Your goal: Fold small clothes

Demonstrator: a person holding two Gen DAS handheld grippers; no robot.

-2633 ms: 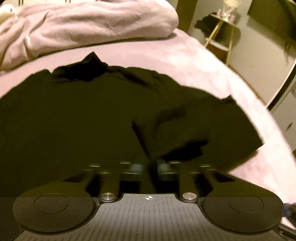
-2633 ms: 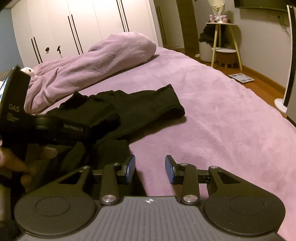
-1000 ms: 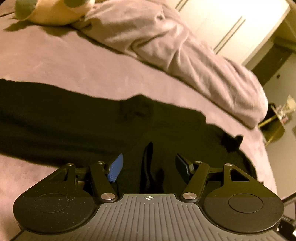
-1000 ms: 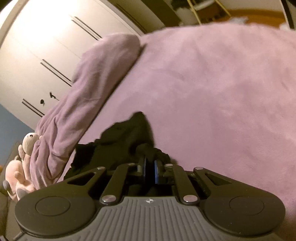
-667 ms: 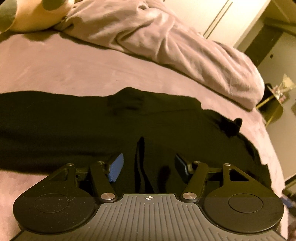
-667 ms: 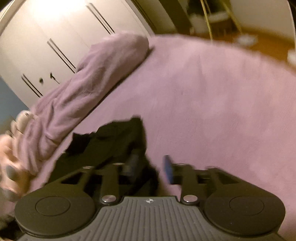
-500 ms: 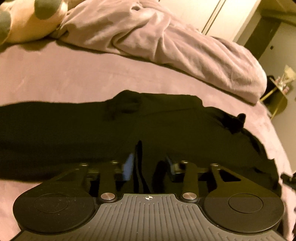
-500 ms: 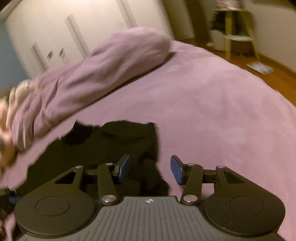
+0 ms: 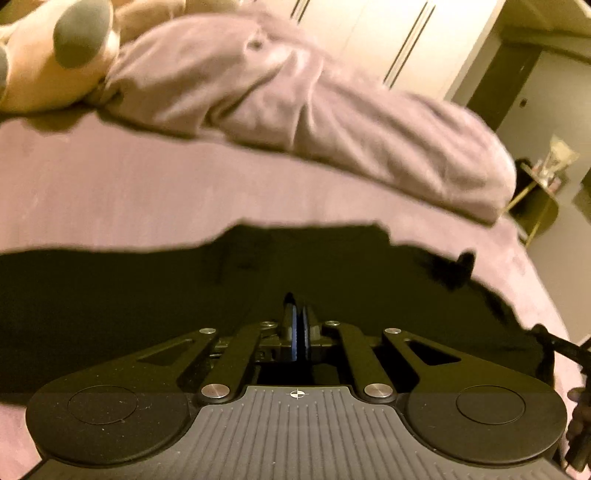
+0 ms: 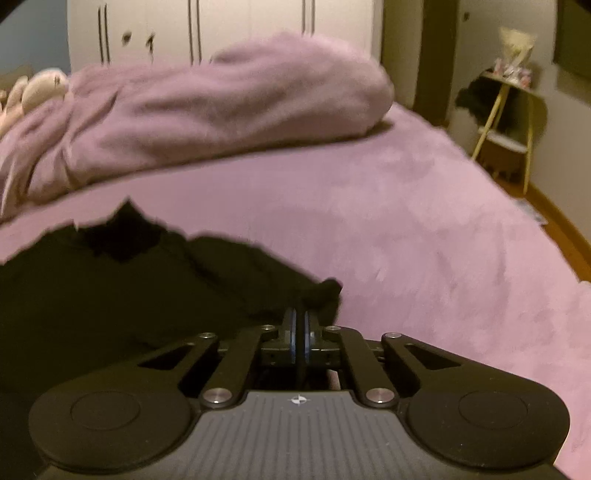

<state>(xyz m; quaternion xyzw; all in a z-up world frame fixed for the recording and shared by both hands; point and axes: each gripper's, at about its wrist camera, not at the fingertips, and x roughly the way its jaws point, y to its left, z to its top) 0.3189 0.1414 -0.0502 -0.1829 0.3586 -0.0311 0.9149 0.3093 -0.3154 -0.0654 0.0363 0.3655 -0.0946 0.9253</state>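
A black garment (image 9: 184,295) is found spread across the near part of a bed covered with a pink-purple bedspread (image 9: 147,192). In the left wrist view the dark cloth stretches from the left edge of the picture almost to the right edge, its far edge uneven, with a small raised tuft near the right end. In the right wrist view the same black garment (image 10: 110,295) occupies the lower left, its right-hand end lying bunched just ahead of the tool.

The left gripper (image 9: 298,314) is seen clenched: its blue-edged pads are brought together over the middle of the garment, and a thin ridge of black cloth is pinched between them. The right gripper (image 10: 299,317) is likewise clenched, and a fold of black cloth at the garment's right-hand end is gripped between its pads, a short stub of fabric standing out beyond the tips. At the right margin of the left wrist view, part of a dark tool and fingers are partly visible, but detail cannot be made out.

Beyond the garment, a crumpled duvet (image 10: 221,103) of the same colour is heaped across the far side of the bed. A tan plush toy (image 9: 55,55) is noted at the upper left of the left wrist view. White wardrobe doors (image 10: 221,29) are recorded behind the bed, and a small side table (image 10: 506,122) with slanted yellow legs stands at the right on a wooden floor.
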